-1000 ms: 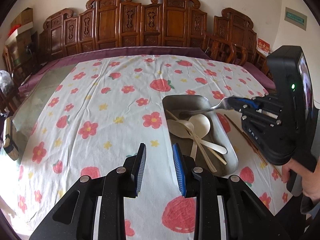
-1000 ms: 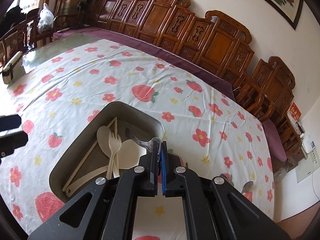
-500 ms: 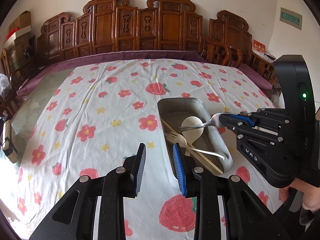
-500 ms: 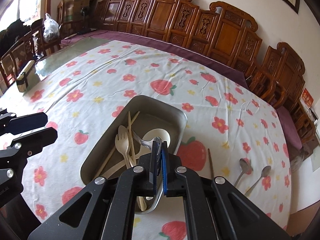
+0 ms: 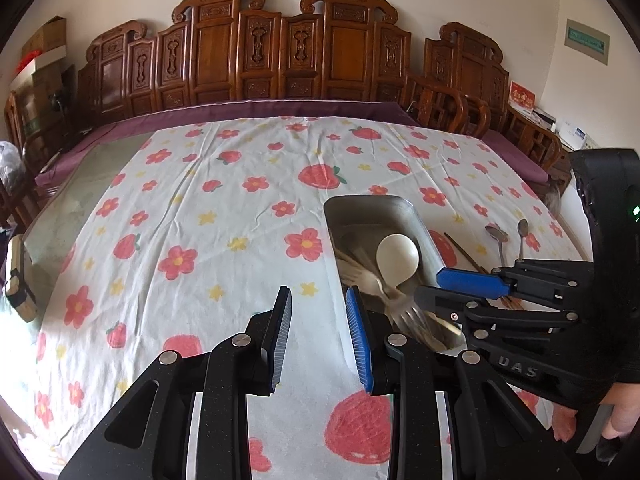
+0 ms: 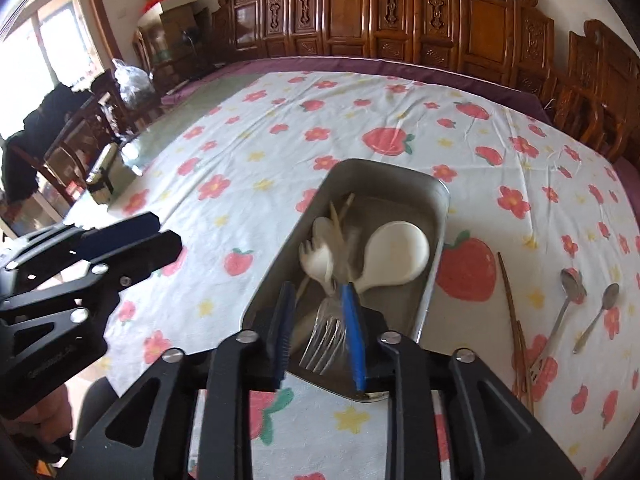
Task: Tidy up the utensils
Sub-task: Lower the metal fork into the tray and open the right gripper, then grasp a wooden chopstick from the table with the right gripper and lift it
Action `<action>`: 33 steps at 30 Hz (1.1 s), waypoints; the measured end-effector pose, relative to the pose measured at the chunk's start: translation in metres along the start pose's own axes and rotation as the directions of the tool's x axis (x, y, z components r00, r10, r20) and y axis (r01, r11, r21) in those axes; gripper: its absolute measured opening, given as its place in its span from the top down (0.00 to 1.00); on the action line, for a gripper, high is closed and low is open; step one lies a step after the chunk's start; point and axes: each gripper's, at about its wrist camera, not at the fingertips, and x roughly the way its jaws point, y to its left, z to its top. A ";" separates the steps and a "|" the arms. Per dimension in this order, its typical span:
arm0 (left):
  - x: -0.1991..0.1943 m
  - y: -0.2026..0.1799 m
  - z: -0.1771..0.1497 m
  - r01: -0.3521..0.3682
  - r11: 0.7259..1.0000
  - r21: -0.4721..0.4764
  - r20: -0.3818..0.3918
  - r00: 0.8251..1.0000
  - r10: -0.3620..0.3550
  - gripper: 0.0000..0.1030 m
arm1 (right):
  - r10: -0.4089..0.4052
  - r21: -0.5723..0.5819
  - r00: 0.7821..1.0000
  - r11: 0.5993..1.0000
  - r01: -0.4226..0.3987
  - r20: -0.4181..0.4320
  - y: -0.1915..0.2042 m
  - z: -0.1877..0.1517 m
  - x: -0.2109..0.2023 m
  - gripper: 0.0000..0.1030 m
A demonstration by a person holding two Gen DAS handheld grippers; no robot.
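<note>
Right gripper (image 6: 318,328) over the metal tray (image 6: 438,216), lower centre; jaws opening, metal fork (image 6: 326,338) loose between them. Left gripper (image 5: 318,334) fingers apart, empty, above the tablecloth (image 5: 208,208).

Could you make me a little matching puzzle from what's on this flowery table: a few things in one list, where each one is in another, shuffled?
Things:
1. shiny metal fork
2. wide cream plastic spoon
3. two small metal spoons
4. brown wooden chopsticks

Places:
A. on the tablecloth, farthest right of the tray
B. blurred, in the near end of the grey metal tray, under the opening right claw
C. on the tablecloth just right of the tray
D. bowl in the middle of the tray

Pairs: 1-B, 2-D, 3-A, 4-C
</note>
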 end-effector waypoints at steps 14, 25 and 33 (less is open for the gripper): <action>-0.006 -0.026 -0.004 0.029 0.999 0.038 0.006 1.000 -0.029 0.56 | -0.088 0.028 0.994 0.996 0.086 0.067 -0.069 -0.038 -0.058 0.66; -0.004 -0.091 -0.025 0.074 0.990 0.121 -0.016 0.997 -0.073 0.44 | -0.187 0.089 0.982 0.978 0.188 -0.022 -0.172 -0.120 -0.078 0.75; 0.011 -0.136 -0.043 0.105 0.985 0.136 -0.071 0.993 -0.096 0.44 | -0.166 0.021 0.983 0.986 0.168 -0.083 -0.171 -0.143 -0.050 0.84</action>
